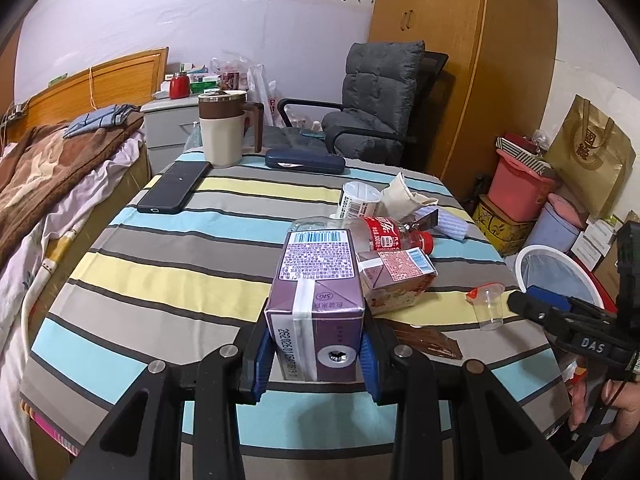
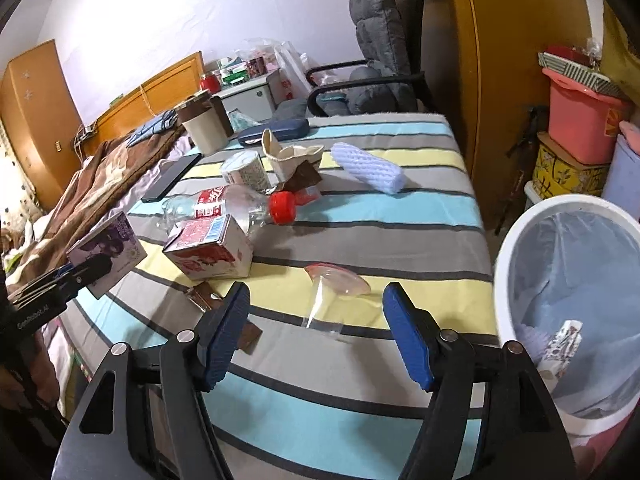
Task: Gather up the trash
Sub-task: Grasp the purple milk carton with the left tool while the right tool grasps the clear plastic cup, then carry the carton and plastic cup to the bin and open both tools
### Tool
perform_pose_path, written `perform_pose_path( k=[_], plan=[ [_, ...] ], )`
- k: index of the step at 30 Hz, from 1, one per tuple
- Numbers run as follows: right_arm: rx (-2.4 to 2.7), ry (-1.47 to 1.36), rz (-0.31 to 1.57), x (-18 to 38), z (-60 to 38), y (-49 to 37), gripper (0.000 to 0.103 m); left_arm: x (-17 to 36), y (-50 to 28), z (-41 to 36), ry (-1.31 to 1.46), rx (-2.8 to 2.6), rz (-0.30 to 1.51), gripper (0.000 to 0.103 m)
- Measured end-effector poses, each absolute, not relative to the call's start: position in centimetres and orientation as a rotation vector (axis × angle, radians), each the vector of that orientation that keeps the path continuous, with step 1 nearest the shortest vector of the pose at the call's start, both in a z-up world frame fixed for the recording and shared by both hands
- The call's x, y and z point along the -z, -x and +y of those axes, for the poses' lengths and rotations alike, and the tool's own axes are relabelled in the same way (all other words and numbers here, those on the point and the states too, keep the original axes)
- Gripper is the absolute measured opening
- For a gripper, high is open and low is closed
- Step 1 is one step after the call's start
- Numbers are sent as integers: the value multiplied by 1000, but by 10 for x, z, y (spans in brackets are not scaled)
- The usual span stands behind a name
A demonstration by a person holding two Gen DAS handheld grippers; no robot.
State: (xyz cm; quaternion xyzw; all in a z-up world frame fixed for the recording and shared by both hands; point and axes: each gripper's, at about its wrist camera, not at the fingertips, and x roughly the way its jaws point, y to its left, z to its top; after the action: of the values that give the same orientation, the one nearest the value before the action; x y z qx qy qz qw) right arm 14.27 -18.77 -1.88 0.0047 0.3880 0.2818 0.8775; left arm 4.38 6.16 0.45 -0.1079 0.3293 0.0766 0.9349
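Left gripper (image 1: 316,354) clamps a purple carton (image 1: 318,304), lifted above the near edge of the striped tablecloth (image 1: 160,272). Right gripper (image 2: 316,336) is wide open with nothing between the pads; a clear plastic cup (image 2: 328,300) lies on its side just beyond them. The pink carton (image 2: 210,250) and red-capped bottle (image 2: 240,208) lie mid-table, touching. The white bin (image 2: 568,300) stands right of the table, its far side cut off, contents hard to make out. The brown wrapper (image 1: 424,344) is partly hidden behind the left fingers. Bed (image 1: 60,168) left, grey chair (image 1: 372,100) far.
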Motion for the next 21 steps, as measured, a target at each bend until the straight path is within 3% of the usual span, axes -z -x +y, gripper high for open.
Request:
perform_pose_path(
  k=[4,7,9,11,21],
  plan=[
    [-539,-5,866,31,-181,-151,70,-2,-45,61,224,-150,681,37],
    [-532,-3,890,40,-176,-156,63,-2,-47,58,223,-140,682,37],
    [-532,-6,900,43,-175,-158,54,-3,-47,56,221,-133,681,37],
    [-528,-4,912,47,-175,-160,34,-4,-48,54,218,-127,680,37],
    [-536,-43,859,28,-191,-146,33,-13,-52,35,197,-75,663,37]
  ],
)
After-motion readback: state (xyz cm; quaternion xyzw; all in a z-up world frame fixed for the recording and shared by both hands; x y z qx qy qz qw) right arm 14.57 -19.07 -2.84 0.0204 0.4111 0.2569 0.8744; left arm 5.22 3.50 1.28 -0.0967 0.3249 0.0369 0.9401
